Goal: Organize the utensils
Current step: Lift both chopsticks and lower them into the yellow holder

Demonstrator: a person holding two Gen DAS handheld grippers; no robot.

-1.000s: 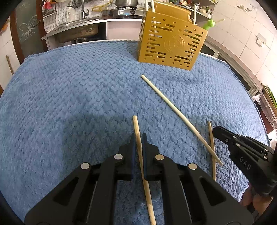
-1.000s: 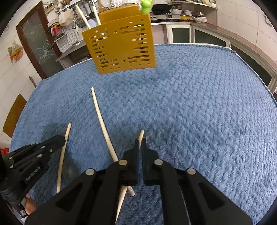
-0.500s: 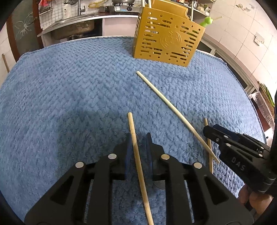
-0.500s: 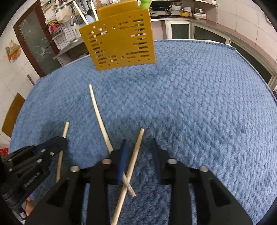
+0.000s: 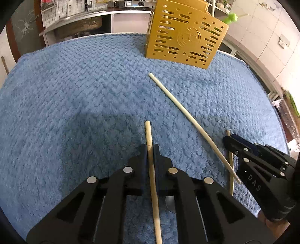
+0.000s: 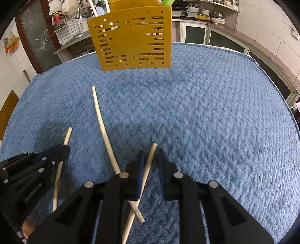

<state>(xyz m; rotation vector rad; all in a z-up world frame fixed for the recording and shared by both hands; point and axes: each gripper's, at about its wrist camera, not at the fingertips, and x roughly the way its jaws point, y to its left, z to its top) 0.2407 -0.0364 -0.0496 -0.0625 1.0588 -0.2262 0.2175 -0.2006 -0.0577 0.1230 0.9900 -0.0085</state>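
Three wooden chopsticks lie on the blue towel [image 5: 75, 93]. My left gripper [image 5: 150, 150] is shut on one chopstick [image 5: 149, 135], whose tip sticks out ahead of the jaws. My right gripper [image 6: 151, 157] is open, its jaws on either side of a second chopstick [image 6: 150, 157] that rests on the towel. A longer pale chopstick [image 5: 187, 116] lies diagonally between the grippers and passes under the second one near my right gripper; it also shows in the right wrist view [image 6: 102, 123]. The yellow perforated utensil holder [image 5: 183, 37] stands at the far side, with several utensils in it.
The towel's edge runs along the right side [image 6: 262, 67]. Behind it are a kitchen counter with a sink [image 5: 78, 28] and cabinets with dishes [image 6: 206, 16]. A green utensil handle [image 5: 232, 17] sticks out of the holder.
My left gripper opened half a second ago and has shut again on its chopstick. My right gripper opened and stays open around its chopstick. Both have moved closer to the holder.
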